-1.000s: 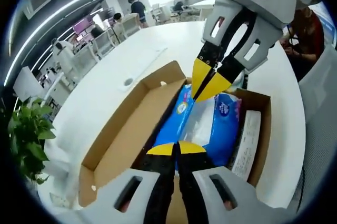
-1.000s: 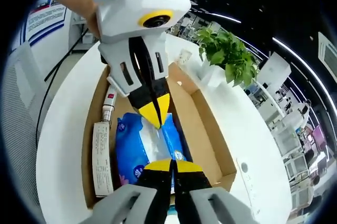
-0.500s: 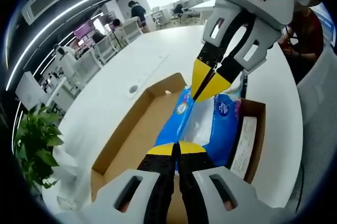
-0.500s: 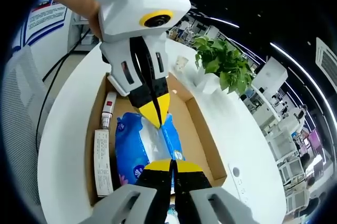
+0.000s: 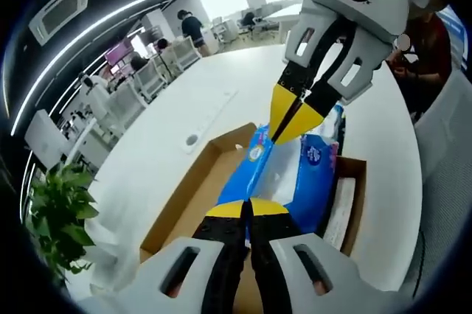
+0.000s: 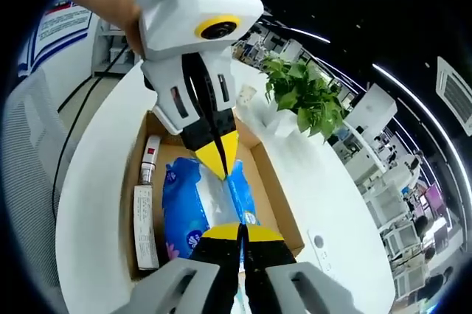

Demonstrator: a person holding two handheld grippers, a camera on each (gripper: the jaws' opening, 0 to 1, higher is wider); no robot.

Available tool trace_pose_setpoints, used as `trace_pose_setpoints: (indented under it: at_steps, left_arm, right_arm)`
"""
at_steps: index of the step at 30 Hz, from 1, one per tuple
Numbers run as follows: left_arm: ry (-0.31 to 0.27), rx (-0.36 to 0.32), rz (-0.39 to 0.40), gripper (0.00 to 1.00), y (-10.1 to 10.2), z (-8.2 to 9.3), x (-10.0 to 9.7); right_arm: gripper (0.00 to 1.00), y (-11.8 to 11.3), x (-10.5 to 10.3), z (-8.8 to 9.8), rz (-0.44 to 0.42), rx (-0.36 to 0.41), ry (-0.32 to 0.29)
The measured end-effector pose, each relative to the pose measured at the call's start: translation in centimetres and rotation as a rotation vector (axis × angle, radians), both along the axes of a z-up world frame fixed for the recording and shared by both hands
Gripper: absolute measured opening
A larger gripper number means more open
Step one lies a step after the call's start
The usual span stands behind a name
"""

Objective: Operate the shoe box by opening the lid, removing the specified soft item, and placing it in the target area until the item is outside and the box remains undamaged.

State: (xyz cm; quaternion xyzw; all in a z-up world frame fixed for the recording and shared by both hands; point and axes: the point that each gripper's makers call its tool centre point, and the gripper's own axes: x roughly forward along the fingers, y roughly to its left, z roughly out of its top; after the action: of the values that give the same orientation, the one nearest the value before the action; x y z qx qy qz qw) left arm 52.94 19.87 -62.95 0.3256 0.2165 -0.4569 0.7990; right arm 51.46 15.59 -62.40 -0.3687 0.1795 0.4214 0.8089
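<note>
Left gripper [image 5: 249, 207]: yellow-tipped jaws pressed together on the near end of the blue tissue pack; in the right gripper view it [image 6: 218, 161] comes in from above, tips pinching the pack's far end.
Right gripper [image 6: 241, 233]: jaws closed on the near edge of the same pack; in the left gripper view it [image 5: 289, 124] reaches down from the top, tips clamped on the pack's far end.
Tissue pack [image 5: 284, 174]: soft blue plastic packet with a pale central panel and round printed logos, held between the two grippers above the open box, its ends pinched and its middle slack [image 6: 206, 203].
Shoe box [image 5: 193, 197]: brown cardboard, open, sitting on the worktop beneath the pack; the bare cardboard floor shows beside the pack.
Other box contents: a long white carton [image 6: 144, 229] lies along one wall, with a small white tube with a red band [image 6: 150, 159] at its far end.
Worktop [image 5: 221, 93]: white, rounded surface carrying the box.
Potted plant [image 6: 306, 93]: green leaves, standing on the worktop past the box.
Background: office desks and chairs, with people [image 5: 193, 28] in the distance.
</note>
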Motion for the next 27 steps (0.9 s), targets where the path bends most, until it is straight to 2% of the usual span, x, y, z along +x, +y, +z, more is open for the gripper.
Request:
trace_pose_setpoints:
  at_steps: [9,27]
  left_arm:
    - [-0.027,-0.001,-0.041,0.00,-2.1,1.5,-0.5]
    - [-0.015,-0.025,-0.134,0.00,-8.2,2.3,-1.7]
  right_arm:
    - [0.00,-2.2,-0.2,1.4,-0.039,0.003,-0.017]
    - [0.00,-8.1,-0.9,1.5,-0.141,0.010,-0.017]
